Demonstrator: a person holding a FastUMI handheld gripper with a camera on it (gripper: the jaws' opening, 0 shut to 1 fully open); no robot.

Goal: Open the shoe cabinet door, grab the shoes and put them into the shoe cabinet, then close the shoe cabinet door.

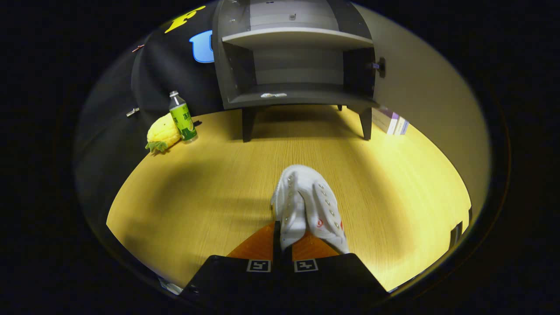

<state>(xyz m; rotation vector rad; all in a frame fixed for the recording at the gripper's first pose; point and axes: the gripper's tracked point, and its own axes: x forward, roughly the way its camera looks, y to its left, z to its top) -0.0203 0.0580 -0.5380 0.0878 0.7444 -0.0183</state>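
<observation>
Now our gripper (pixel 286 238) pinches the white shoes (pixel 308 203); loose, they could drop before the shoe cabinet (pixel 297 57).

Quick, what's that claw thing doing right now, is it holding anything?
Gripper: shut on the white shoes, pinched between its fingers, in front of the open cabinet.

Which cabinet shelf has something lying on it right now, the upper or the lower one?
The lower shelf: a small pale object lies near its front edge. The upper shelf looks bare. The gripper holds the white shoes.

Bare table (pixel 227 183) ahead to open shoe cabinet (pixel 297 94), bottle (pixel 183 118) aside
</observation>
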